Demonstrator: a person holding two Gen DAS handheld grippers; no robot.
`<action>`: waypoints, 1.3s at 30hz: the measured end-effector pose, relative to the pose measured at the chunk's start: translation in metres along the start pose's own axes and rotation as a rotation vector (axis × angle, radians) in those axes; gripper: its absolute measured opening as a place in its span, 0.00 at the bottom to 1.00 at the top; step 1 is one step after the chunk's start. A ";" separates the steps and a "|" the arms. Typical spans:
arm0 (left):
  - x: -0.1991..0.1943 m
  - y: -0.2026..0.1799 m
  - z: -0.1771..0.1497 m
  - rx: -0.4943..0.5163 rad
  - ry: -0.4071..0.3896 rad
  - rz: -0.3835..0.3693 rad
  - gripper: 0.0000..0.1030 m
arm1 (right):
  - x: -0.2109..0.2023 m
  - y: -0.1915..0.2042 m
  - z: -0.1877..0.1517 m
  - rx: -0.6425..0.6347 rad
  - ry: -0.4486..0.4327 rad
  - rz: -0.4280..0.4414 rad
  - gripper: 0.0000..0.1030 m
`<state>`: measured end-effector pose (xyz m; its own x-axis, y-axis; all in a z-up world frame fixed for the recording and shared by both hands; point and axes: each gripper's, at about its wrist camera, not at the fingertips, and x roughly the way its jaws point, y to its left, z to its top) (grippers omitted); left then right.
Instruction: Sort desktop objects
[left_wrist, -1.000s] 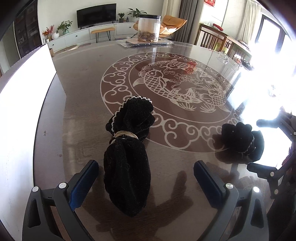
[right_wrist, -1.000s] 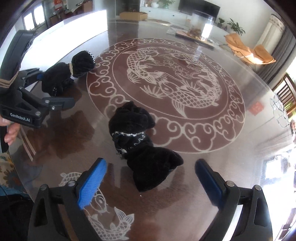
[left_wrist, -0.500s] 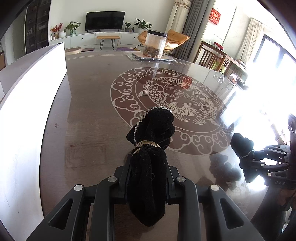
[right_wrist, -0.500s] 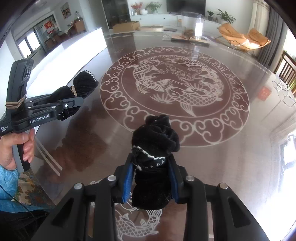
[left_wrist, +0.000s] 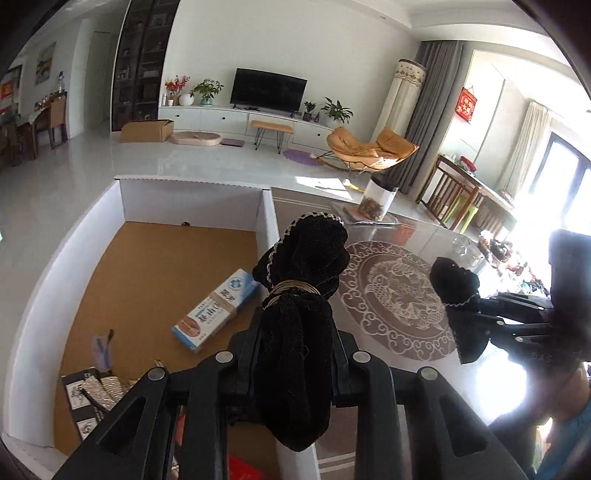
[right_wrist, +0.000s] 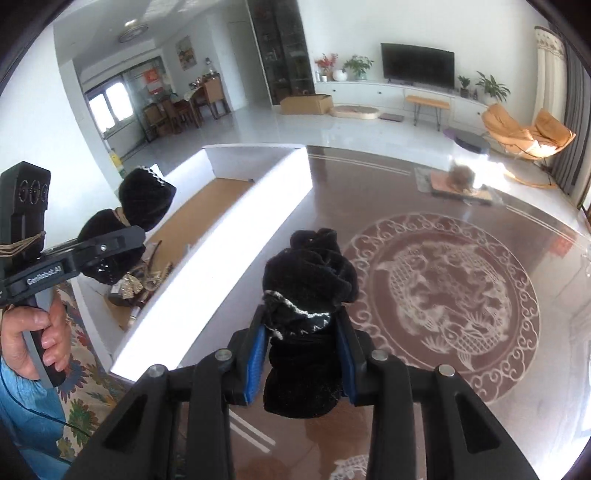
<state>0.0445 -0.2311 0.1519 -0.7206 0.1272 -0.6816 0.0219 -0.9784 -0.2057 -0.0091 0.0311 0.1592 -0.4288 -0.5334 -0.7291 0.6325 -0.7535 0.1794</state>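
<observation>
Two handheld grippers each clamp a black velvet pouch above a dark glass-topped table (right_wrist: 480, 192) patterned with a pale ring of fish and clouds. The left gripper (left_wrist: 295, 354) is closed on the middle of a tall black pouch (left_wrist: 299, 325); the pouch stands up between its black fingers (left_wrist: 245, 354), its neck tied with a gold cord and its ruffled top edged in pale trim, while the lower end hangs down below the jaws. Below and to the left of this gripper sits a white-walled box (left_wrist: 269, 221) with a brown cardboard floor. Inside it, just left of the gripper's tips, lies a blue and white carton (left_wrist: 216, 310), and nearer the camera, lower left, lie some printed cards and sparkly items too small to identify. The right gripper (right_wrist: 303, 354) is closed on a second, shorter black pouch (right_wrist: 308, 306), pinched between blue-padded fingers (right_wrist: 255, 354), with a silver-trimmed band at the jaws and a bunched top above them. This gripper hangs over the table's surface, with the box wall just to its left. A hand (right_wrist: 33, 339) grasps the left gripper's handle. Far ahead of both, a clear jar (left_wrist: 378, 201) stands on the table.
</observation>
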 end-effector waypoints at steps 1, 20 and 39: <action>0.003 0.020 0.003 -0.013 0.018 0.040 0.25 | 0.010 0.020 0.013 -0.028 -0.004 0.035 0.34; 0.040 0.117 -0.016 -0.081 0.234 0.355 0.79 | 0.166 0.173 0.040 -0.257 0.284 0.187 0.87; -0.040 0.092 -0.041 -0.287 0.093 0.607 1.00 | 0.147 0.143 0.059 -0.303 0.312 0.026 1.00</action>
<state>0.1036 -0.3199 0.1311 -0.4603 -0.4053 -0.7898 0.5964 -0.8002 0.0630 -0.0201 -0.1778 0.1163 -0.2241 -0.3742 -0.8999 0.8213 -0.5696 0.0323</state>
